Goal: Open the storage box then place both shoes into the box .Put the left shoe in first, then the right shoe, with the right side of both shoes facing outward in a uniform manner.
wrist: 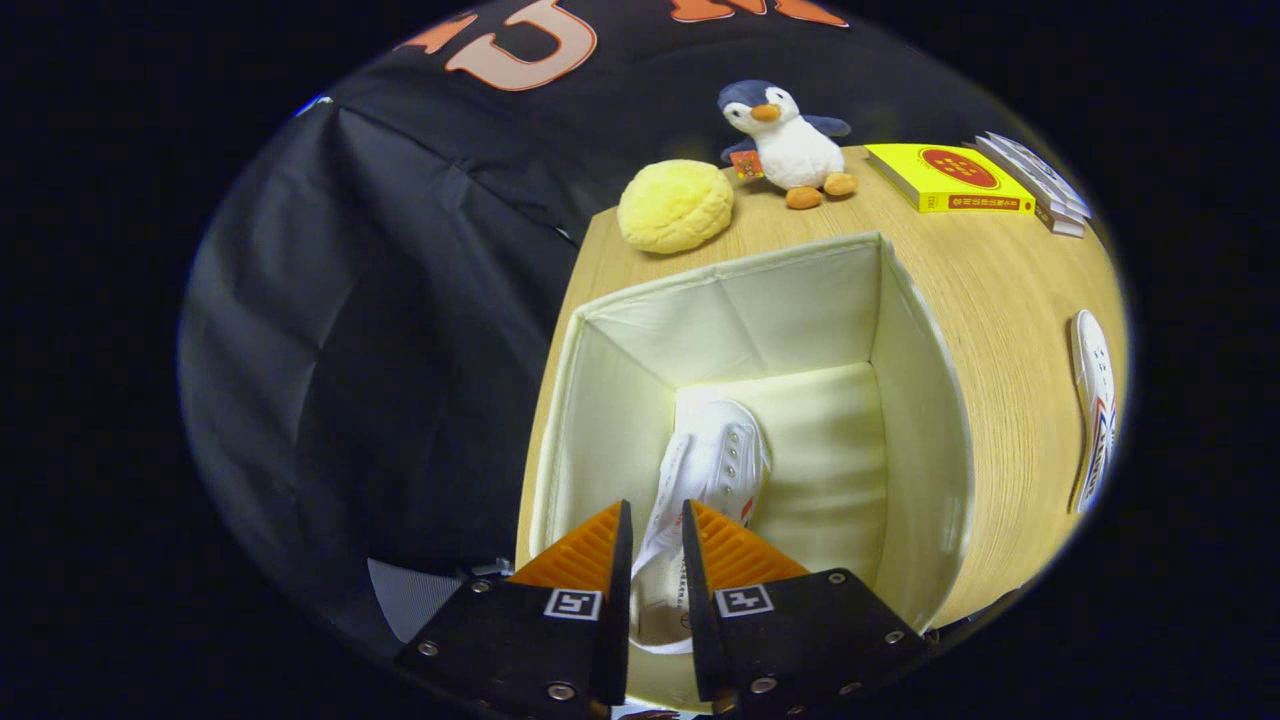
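- Gripping a white shoe point(705, 470): the gripper point(655, 535) has its two fingers closed in on the shoe's heel end, one on each side of it, pressing the upper between them.
- Shoe hangs inside the open storage box point(925, 400), toe pointing down toward the box floor; it sits nearer the left wall, with bare floor open to its right.
- Box walls stand upright; top rim is open all round, and the fingertips are at about the level of the near rim.
- Box stands on a wooden table point(1000, 290), hard against the table's left edge; the dark booth cloth drops away beyond that edge.
- Second shoe point(1092, 410) lies on the table to the right of the box, well apart from it; the fisheye edge cuts it off, so only part of its side shows.
- Far side of table: yellow round cushion point(675, 205) just beyond the box's far wall, plush penguin point(790, 140) beside it, yellow book point(948, 178) and a stack of pale booklets point(1035, 180) further right.
- Cannot tell whether the held shoe is the left or the right; its heel is hidden by the fingers.
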### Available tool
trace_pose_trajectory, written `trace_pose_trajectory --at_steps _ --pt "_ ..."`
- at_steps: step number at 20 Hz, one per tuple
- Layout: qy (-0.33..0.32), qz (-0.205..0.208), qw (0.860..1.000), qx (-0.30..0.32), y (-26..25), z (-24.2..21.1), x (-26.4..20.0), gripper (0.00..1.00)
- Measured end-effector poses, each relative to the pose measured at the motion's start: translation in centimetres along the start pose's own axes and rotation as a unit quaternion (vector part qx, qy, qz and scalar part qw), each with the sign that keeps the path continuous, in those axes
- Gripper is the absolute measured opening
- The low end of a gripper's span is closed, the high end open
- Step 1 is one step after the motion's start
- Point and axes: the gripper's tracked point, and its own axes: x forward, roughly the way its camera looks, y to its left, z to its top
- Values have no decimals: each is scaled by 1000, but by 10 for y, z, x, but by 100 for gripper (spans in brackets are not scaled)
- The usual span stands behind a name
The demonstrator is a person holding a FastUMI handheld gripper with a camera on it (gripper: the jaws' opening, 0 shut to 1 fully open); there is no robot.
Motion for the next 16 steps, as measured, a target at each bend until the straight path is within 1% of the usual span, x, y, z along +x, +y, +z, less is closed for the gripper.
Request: trace_pose_trajectory --at_steps 1,2,3,4,5,7,8,9,10,13,14,16 --pt "-4 11 1000 -8 2 2 -8 30" --pt "-10 17 1000 -18 3 3 -20 36" --pt "-20 22 999 -28 0 8 -29 39" --pt "-32 26 999 -35 -5 12 -40 47" --pt "-44 31 998 -42 -10 18 -51 49" --pt "-69 29 995 -61 -27 29 -74 60" --pt "-81 22 994 -75 -39 34 -85 69" --pt "-91 14 992 -86 -52 38 -93 74" --pt "-99 6 991 -94 -66 39 -101 81" --pt "-116 -12 987 -107 -110 40 -123 89" --pt "-119 -25 986 -110 -129 40 -130 93" --pt "-126 -61 984 -114 -174 40 -140 95"
